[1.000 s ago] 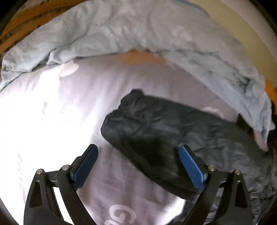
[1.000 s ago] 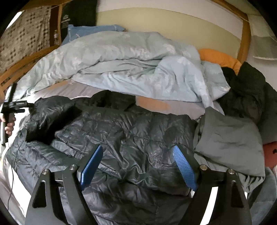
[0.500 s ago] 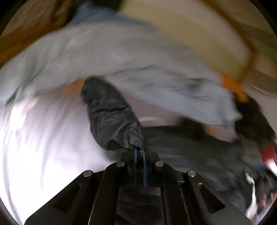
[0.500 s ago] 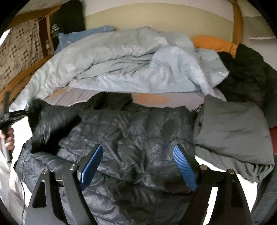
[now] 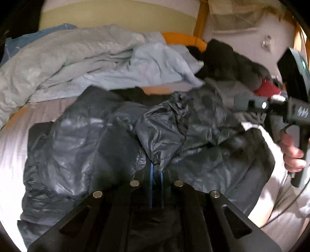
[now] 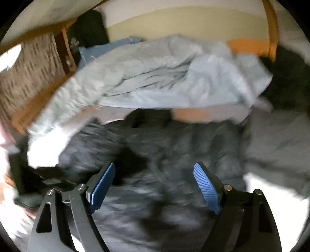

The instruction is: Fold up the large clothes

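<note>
Two grippers: your left gripper [image 5: 156,170] is clamped on a sleeve of the dark puffer jacket [image 5: 81,147] spread across the bed [image 5: 13,139]; your right gripper [image 6: 153,186] hangs apart above it

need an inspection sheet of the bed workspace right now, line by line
surface: pale bed sheet, mostly covered
job's things: dark puffer jacket spread on the sheet, its sleeve lifted over the body
clutter: light blue duvet heaped behind; grey garment and dark clothes pile to the side
grippers: left gripper shut on the sleeve; right gripper open over the jacket, holding nothing
cables: thin black cable below the hand
surroundings: wooden bed frame, beige wall
</note>
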Demonstrator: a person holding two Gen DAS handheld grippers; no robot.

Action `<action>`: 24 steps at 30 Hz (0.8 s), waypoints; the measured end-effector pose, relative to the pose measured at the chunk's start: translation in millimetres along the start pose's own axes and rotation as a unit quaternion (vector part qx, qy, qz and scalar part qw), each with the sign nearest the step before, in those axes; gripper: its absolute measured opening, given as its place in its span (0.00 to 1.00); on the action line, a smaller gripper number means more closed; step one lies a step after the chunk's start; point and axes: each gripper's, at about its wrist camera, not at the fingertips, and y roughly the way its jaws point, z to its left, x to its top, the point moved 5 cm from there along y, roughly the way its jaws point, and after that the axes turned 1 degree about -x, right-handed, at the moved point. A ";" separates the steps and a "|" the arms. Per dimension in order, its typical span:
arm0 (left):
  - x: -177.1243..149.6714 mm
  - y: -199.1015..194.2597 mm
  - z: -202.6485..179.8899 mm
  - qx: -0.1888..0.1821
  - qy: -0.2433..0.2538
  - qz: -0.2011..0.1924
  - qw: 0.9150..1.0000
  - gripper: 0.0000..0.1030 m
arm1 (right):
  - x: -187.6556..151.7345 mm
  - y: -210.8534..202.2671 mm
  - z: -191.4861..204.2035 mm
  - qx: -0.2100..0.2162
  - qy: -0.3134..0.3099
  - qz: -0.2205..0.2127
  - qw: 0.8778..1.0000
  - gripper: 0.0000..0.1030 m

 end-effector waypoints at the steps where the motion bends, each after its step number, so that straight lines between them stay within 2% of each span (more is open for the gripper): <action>1: -1.4 4.0 -4.1 -0.001 0.005 0.004 1.000 0.05 | -4.8 8.4 -1.4 0.033 0.030 0.019 0.999 0.82; 3: -5.8 2.8 -13.4 -0.006 0.016 0.007 1.000 0.06 | -13.1 23.2 -4.0 0.083 0.077 0.049 0.992 0.83; 4: -8.6 3.5 -20.6 -0.004 0.028 0.007 1.000 0.11 | -16.7 30.8 -6.0 0.102 0.100 0.062 0.988 0.82; 5: -9.5 3.5 -26.5 -0.006 0.040 0.008 0.999 0.23 | -19.3 36.7 -8.0 0.112 0.118 0.071 0.984 0.82; 6: -10.3 2.4 -32.9 -0.010 0.050 0.008 0.999 0.30 | -21.1 40.7 -8.4 0.117 0.128 0.075 0.982 0.83; 7: -11.5 0.7 -37.3 -0.014 0.057 0.005 0.998 0.45 | -22.9 44.3 -9.8 0.120 0.139 0.080 0.980 0.83; 8: -11.6 -0.8 -40.0 -0.017 0.060 0.001 0.998 0.52 | -25.1 47.2 -10.3 0.120 0.142 0.085 0.979 0.83; 13: -6.8 -7.5 -46.8 -0.032 0.059 -0.004 0.998 0.54 | -33.5 57.3 -9.0 0.111 0.145 0.100 0.978 0.83; 18: 4.0 -33.3 -43.1 -0.034 0.063 -0.034 0.997 0.59 | -34.3 71.9 5.7 0.099 0.110 0.109 0.983 0.82; 21: 8.7 -49.4 -22.7 0.040 0.093 -0.061 0.993 0.62 | -41.0 81.5 13.7 0.074 0.083 0.124 0.986 0.82; 24: 18.6 -65.9 12.6 0.078 0.063 -0.082 0.992 0.64 | -49.3 83.0 18.3 0.055 0.067 0.121 0.989 0.82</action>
